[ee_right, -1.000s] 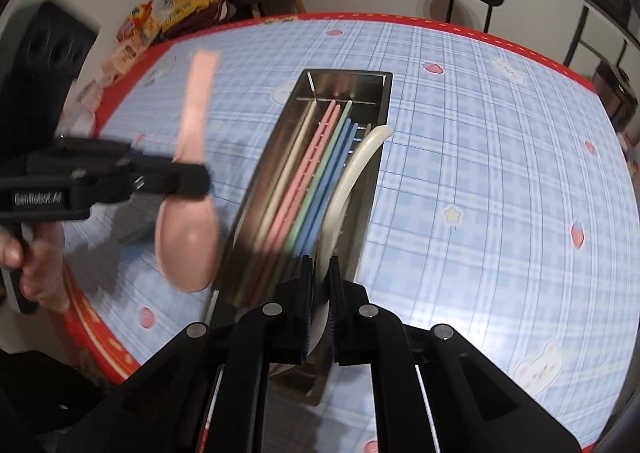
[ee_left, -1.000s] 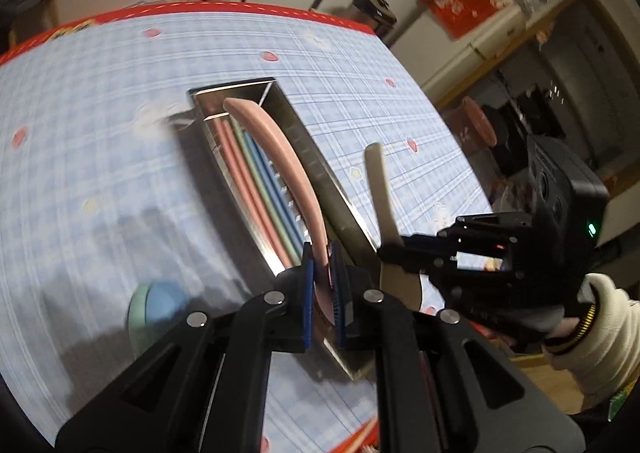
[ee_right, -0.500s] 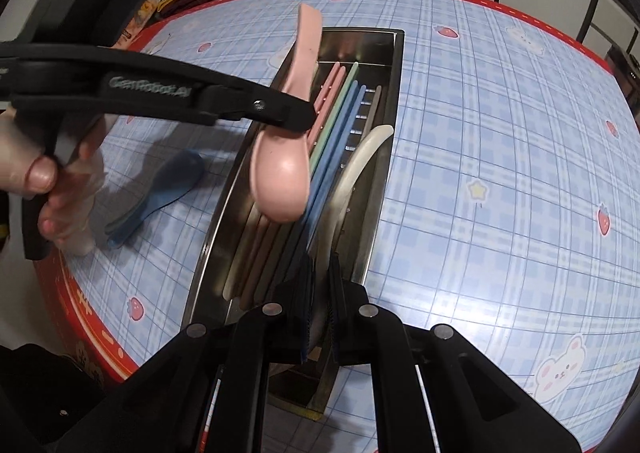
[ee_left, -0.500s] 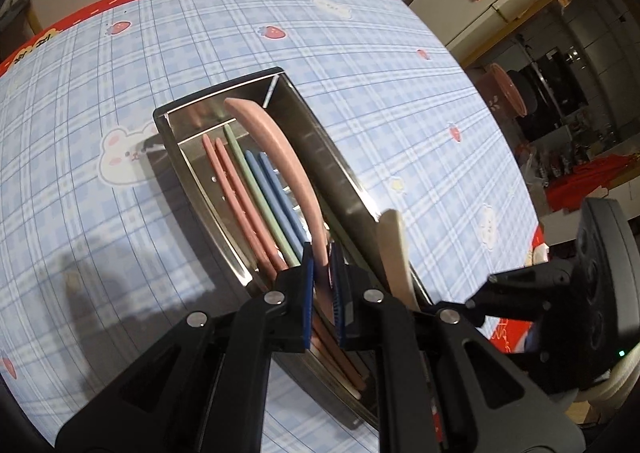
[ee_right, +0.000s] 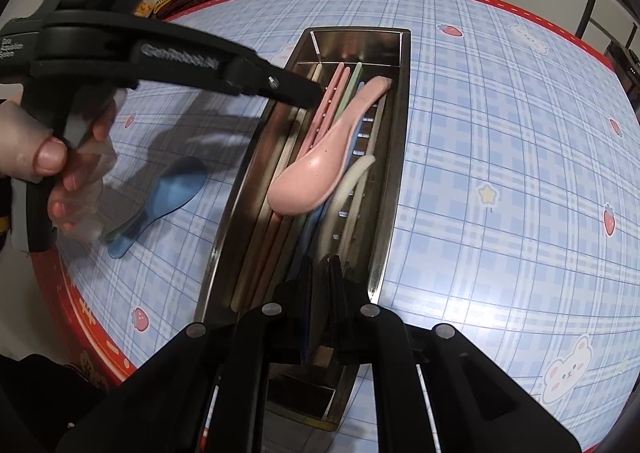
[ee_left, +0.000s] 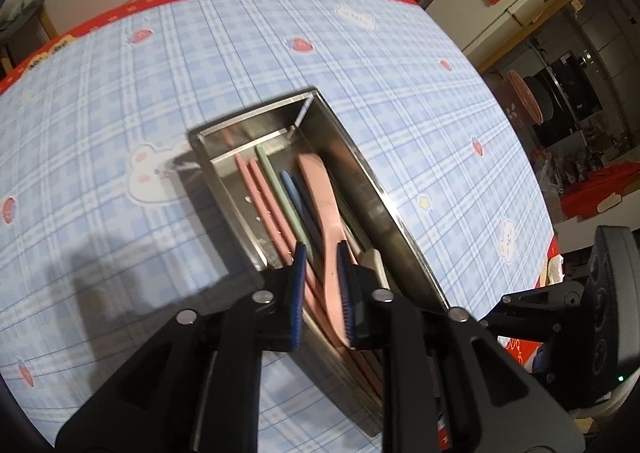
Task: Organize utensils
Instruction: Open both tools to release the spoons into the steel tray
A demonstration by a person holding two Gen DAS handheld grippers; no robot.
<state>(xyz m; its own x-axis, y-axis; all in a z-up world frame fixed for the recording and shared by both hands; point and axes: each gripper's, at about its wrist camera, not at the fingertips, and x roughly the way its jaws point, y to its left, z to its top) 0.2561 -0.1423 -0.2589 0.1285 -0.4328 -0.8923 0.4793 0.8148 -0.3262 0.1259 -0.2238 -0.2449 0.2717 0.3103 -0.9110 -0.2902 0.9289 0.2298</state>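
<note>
Shiny metal, matt plastic, smooth printed cloth

The utensil tray [ee_right: 394,157] is polished, reflective steel; the pink spoon [ee_right: 316,165] and chopsticks [ee_left: 264,197] look like matt plastic; the checked cloth on the counter [ee_right: 500,125] is smooth with a slight sheen.

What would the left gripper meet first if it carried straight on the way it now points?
Probably the pink spoon, lying between the left gripper's opening jaws on the coloured chopsticks in the steel tray. Depth is unclear, so the chopsticks might come first.
</note>
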